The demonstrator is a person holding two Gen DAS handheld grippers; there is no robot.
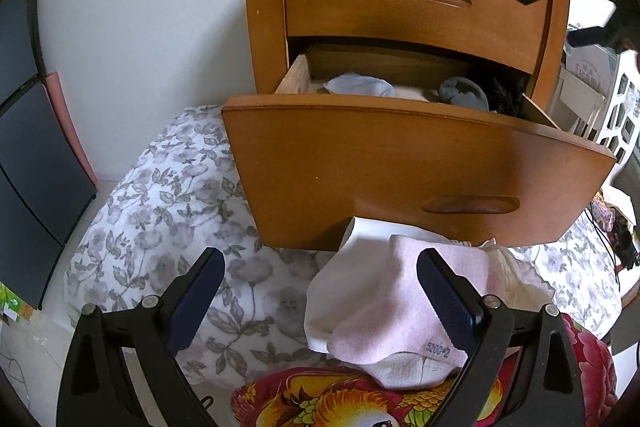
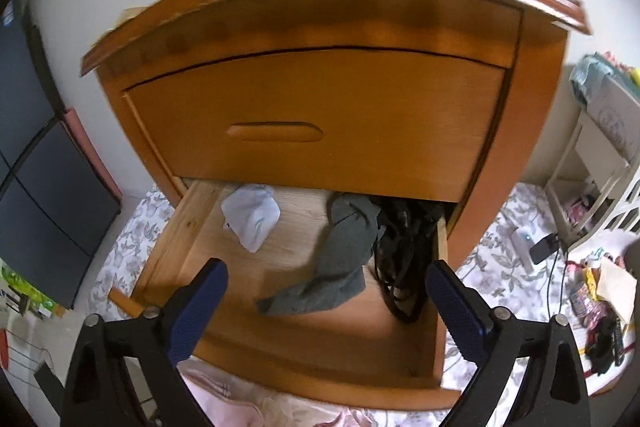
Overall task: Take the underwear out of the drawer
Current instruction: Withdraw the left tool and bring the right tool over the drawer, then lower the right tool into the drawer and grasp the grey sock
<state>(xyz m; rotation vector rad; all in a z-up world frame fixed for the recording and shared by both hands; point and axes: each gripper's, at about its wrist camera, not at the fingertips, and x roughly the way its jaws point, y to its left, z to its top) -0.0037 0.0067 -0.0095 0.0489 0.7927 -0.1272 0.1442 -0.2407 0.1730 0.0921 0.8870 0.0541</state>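
Right tool (image 2: 326, 303) is held wide open, empty, above the open drawer (image 2: 320, 359); grey underwear (image 2: 340, 259), judged soft and light, is best pinched mid-bunch.

The left gripper (image 1: 320, 277), jaws wide apart, hangs over a pink cloth (image 1: 384, 307) below the open drawer (image 1: 400, 163) holding underwear (image 1: 464, 93).

The pink cloth (image 1: 400, 307) is stamped "5200#2".
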